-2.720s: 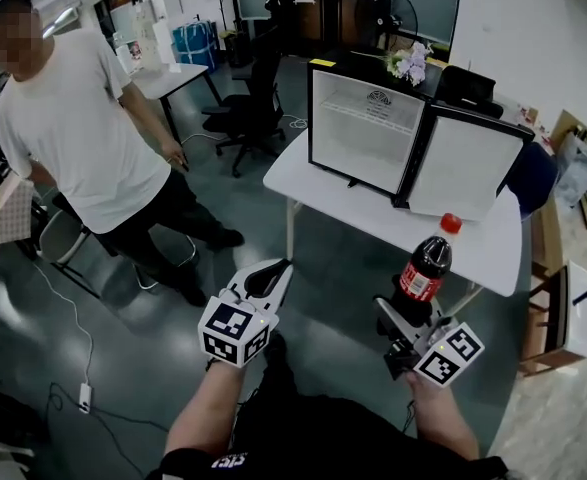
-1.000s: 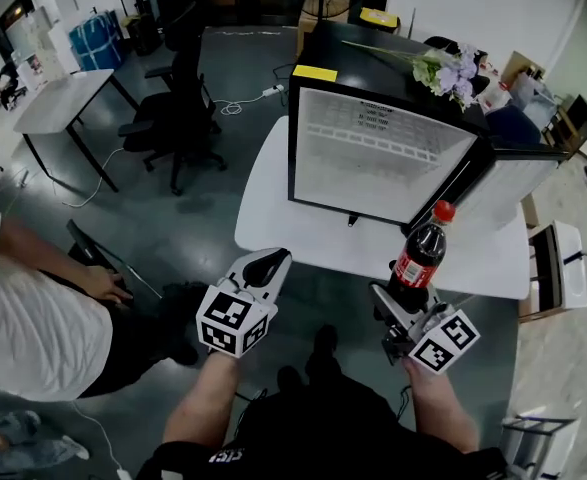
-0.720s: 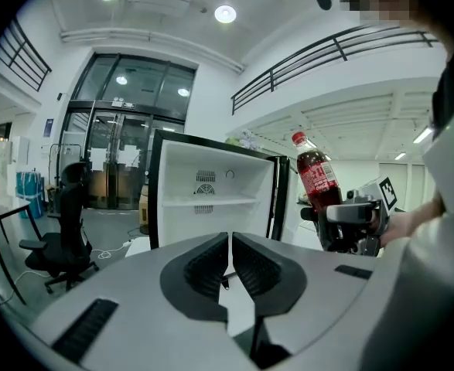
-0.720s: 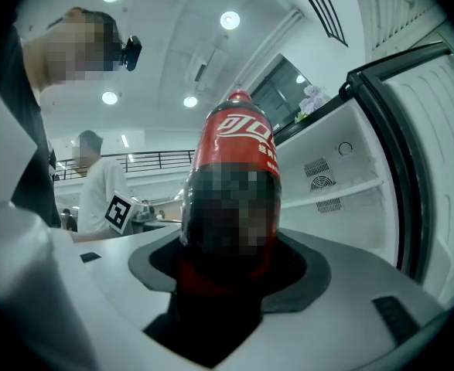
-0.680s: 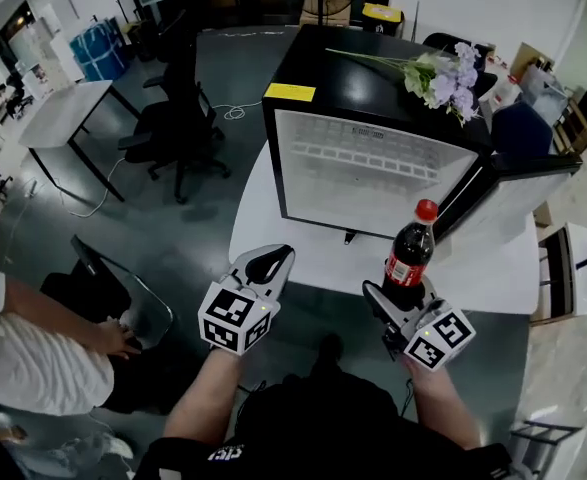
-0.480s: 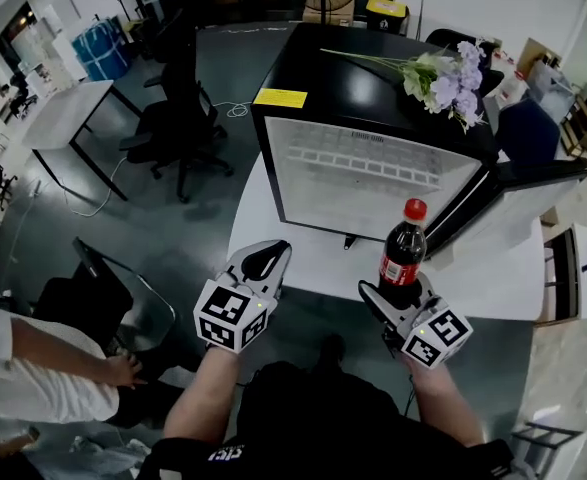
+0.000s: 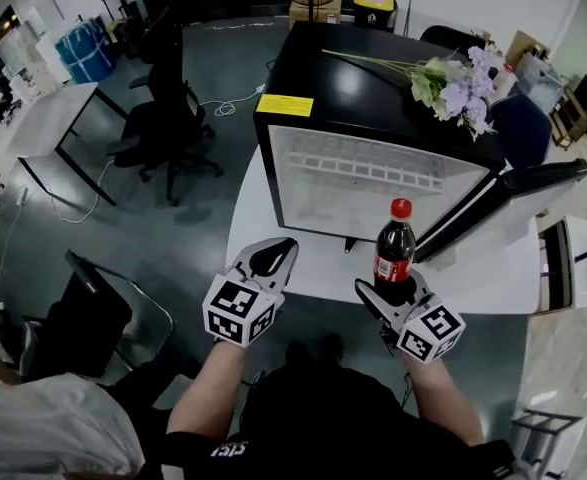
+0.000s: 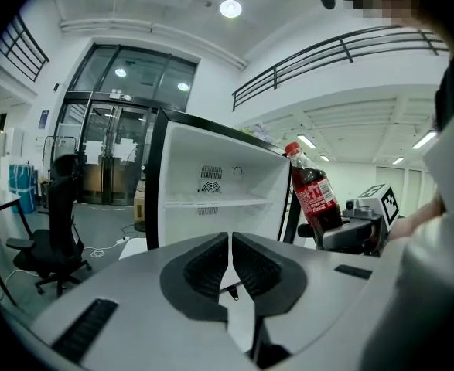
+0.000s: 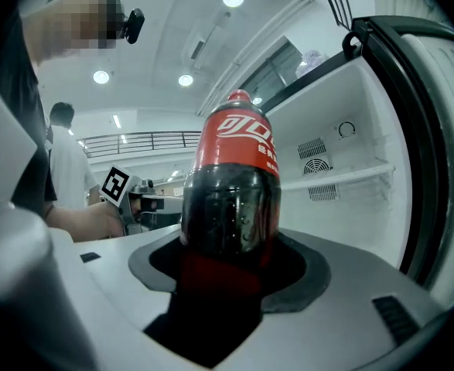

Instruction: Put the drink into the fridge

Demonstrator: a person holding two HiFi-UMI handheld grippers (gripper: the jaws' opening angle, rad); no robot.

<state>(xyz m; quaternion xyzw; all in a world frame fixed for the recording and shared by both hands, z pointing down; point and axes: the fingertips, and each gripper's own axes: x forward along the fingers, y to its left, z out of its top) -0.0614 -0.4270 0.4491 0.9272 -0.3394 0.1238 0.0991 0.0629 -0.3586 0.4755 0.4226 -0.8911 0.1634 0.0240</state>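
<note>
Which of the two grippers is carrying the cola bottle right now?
The right gripper: its jaws clamp the base of the upright cola bottle. The left gripper has its jaws together on nothing.

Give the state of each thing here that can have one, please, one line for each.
fridge: open, nothing seen inside
fridge door: swung wide open
cola bottle: capped, upright, gripped at its base
left gripper: shut, empty
right gripper: shut on the cola bottle

Head view steeply down; both gripper views share fridge (image 7: 368,158).
</note>
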